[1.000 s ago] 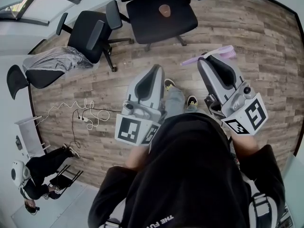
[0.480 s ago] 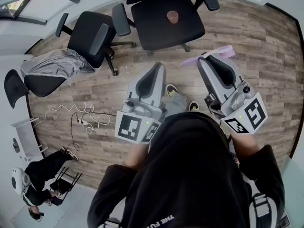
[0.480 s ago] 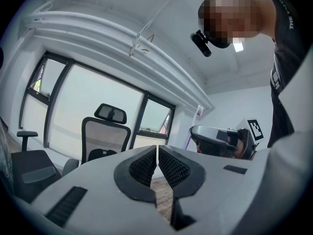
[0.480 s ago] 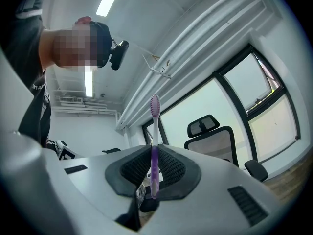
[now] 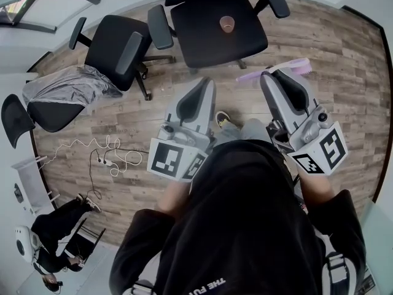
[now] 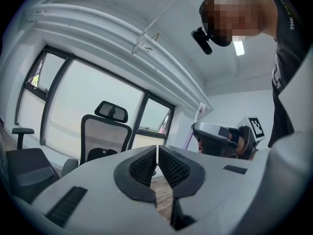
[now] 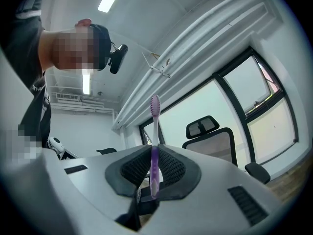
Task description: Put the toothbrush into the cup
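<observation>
A purple toothbrush lies crosswise in my right gripper, which is shut on it; in the right gripper view the toothbrush stands upright between the pads with its bristle head at the top. A small brown cup stands on the seat of the black office chair ahead of me. My left gripper is shut with nothing in it, its pads pressed together. The right gripper and the toothbrush also show in the left gripper view.
A second black chair stands to the left, with grey plastic sheeting over a third chair. White cables lie on the wood floor. Another person is at the lower left. My shoe shows between the grippers.
The chair with the cup has come slightly nearer and more central in the head view as I step forward. Both grippers keep their pose; the toothbrush stays gripped.
</observation>
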### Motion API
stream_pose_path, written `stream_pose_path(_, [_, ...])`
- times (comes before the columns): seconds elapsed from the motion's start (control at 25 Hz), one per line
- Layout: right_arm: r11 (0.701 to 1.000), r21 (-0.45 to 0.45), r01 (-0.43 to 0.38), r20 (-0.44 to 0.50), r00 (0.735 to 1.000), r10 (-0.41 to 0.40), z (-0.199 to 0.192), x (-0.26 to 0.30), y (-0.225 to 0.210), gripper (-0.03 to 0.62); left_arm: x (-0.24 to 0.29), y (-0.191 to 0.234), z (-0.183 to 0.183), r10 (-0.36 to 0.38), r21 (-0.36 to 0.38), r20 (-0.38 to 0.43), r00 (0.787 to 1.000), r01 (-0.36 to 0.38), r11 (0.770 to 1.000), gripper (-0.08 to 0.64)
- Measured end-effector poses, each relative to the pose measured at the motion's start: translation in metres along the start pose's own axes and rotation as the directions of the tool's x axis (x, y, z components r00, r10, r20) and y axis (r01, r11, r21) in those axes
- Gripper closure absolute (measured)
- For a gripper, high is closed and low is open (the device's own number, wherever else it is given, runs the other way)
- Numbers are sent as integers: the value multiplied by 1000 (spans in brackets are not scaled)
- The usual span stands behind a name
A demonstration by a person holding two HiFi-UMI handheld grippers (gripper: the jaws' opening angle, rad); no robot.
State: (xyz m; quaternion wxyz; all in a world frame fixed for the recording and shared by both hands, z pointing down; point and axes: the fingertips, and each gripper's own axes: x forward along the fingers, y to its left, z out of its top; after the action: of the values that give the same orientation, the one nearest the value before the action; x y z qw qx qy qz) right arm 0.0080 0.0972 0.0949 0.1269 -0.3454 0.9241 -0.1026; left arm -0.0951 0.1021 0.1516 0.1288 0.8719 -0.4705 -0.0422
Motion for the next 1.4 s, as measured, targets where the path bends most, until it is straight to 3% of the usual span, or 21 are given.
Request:
stream_pose_path(0.28, [1000,-12,16,-4,1000,-16,5,11,-12,538,16,8,7,-16,-10,5,1000,16,1000,528])
stream_pose_path(0.64, [1000,18,6,-21,1000,-5,-2,40,-48,538,44,37,0,31,-25,-36,999,-32,999,528])
stream_pose_path(1.4, [996,42,-73,-26,997,74,15,146,-220,538,207,108,26,122,38,-75,990,-119,992,528])
